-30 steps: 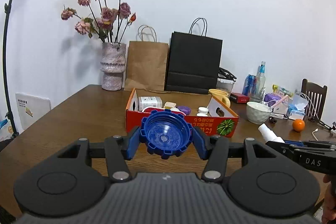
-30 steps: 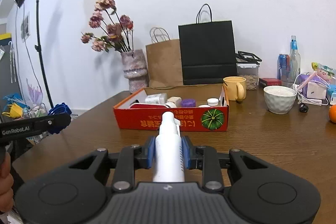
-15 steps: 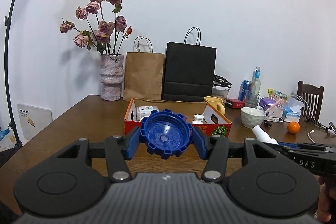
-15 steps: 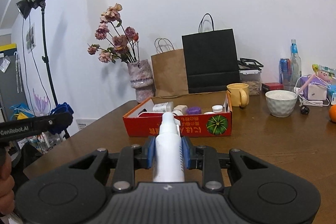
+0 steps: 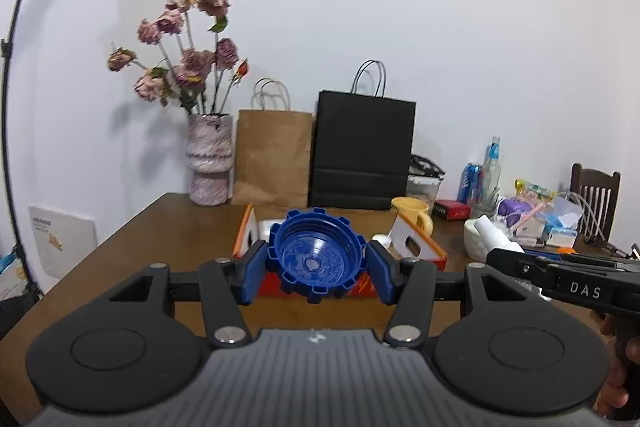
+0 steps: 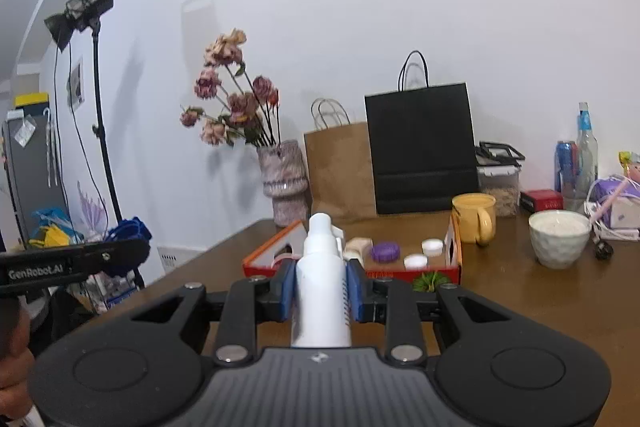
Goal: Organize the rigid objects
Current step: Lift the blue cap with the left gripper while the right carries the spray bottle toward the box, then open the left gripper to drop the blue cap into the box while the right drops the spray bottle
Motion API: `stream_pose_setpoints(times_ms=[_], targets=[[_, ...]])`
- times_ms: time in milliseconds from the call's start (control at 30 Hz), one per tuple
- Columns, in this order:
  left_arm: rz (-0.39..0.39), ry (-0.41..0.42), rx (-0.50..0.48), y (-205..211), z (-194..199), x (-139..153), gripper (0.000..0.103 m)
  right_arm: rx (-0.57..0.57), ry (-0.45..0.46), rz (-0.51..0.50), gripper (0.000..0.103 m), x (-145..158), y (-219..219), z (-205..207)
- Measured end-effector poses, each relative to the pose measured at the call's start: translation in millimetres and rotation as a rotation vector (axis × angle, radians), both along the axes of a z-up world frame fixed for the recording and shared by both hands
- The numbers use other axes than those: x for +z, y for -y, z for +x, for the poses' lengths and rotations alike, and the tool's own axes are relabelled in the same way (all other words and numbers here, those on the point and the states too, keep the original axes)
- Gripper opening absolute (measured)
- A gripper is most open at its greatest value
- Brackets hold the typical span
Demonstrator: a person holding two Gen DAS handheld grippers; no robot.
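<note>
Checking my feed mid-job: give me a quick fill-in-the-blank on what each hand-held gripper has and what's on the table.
1. The left hand-held gripper is shut on a blue ____.
2. The right hand-held gripper is shut on a ____ bottle.
3. In the red box lies one ____ cap beside two white caps.
4. The mug is ____.

Missing: lid; white; purple; yellow

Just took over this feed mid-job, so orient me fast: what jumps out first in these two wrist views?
Each hand-held gripper is loaded: the left hand-held gripper clamps a big blue ridged cap, its hollow side facing the camera, and the right hand-held gripper clamps a white bottle pointing forward. Ahead on the wooden table sits an open red cardboard box holding small caps, with a vase of dried roses behind it by the wall.
</note>
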State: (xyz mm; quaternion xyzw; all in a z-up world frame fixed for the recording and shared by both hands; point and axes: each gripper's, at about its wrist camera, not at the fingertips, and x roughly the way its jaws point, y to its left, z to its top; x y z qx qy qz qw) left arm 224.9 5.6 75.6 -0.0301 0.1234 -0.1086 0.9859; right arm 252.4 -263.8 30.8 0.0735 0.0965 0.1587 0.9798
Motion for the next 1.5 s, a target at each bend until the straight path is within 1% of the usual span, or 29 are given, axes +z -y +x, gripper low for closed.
stream_pose_setpoints(times_ms=[133, 267, 367, 567, 633, 700, 800, 900, 1067, 1133, 1233, 1300, 1367, 1433, 1500], targets=[[-0.010, 0.009, -0.045, 7.8, 32.5, 19.6, 0.054, -0.008, 0.009, -0.002, 0.027, 19.0, 12.1, 31.4], [0.014, 0.007, -0.078, 23.1, 76.4, 41.7, 0.054, -0.003, -0.012, 0.015, 0.026, 34.7, 22.8, 74.1], [0.036, -0.010, -0.094, 35.6, 111.5, 53.8, 0.054, 0.002, -0.035, 0.013, 0.027, 43.4, 25.6, 108.1], [0.054, -0.074, -0.111, 59.9, 178.3, 63.6, 0.054, 0.014, -0.084, -0.004, 0.027, 55.4, 27.0, 168.2], [0.066, -0.092, -0.121, 69.1, 198.3, 63.8, 0.054, 0.022, -0.121, 0.007, 0.027, 57.5, 27.7, 191.3], [0.069, -0.127, -0.121, 79.2, 221.9, 60.6, 0.054, 0.026, -0.159, 0.025, 0.027, 57.9, 28.8, 211.4], [0.073, -0.186, -0.125, 91.2, 255.8, 49.0, 0.054, 0.030, -0.230, 0.047, 0.027, 53.5, 29.3, 241.6], [0.056, -0.284, -0.151, 100.5, 290.6, 26.1, 0.054, 0.014, -0.287, 0.020, 0.027, 42.4, 26.7, 264.8], [0.050, -0.431, -0.163, 114.0, 328.6, -24.4, 0.054, -0.016, -0.406, -0.011, 0.027, 8.3, 27.4, 300.7], [0.056, -0.477, -0.164, 115.2, 339.6, -42.4, 0.054, -0.023, -0.452, -0.018, 0.027, -9.3, 29.1, 313.2], [0.061, -0.532, -0.158, 114.3, 351.0, -65.2, 0.054, -0.050, -0.495, -0.032, 0.027, -29.5, 30.2, 322.3], [0.064, -0.560, -0.169, 114.4, 354.1, -74.3, 0.055, -0.059, -0.514, -0.047, 0.027, -39.3, 28.1, 322.8], [0.064, -0.585, -0.158, 113.4, 356.5, -82.1, 0.055, -0.088, -0.509, -0.098, 0.027, -46.0, 22.7, 322.3], [0.069, -0.580, -0.148, 112.2, 355.0, -84.9, 0.057, -0.122, -0.509, -0.144, 0.027, -52.9, 17.7, 322.8], [0.087, -0.564, -0.129, 114.1, 352.8, -82.7, 0.064, -0.142, -0.507, -0.149, 0.026, -58.5, 17.6, 323.0]])
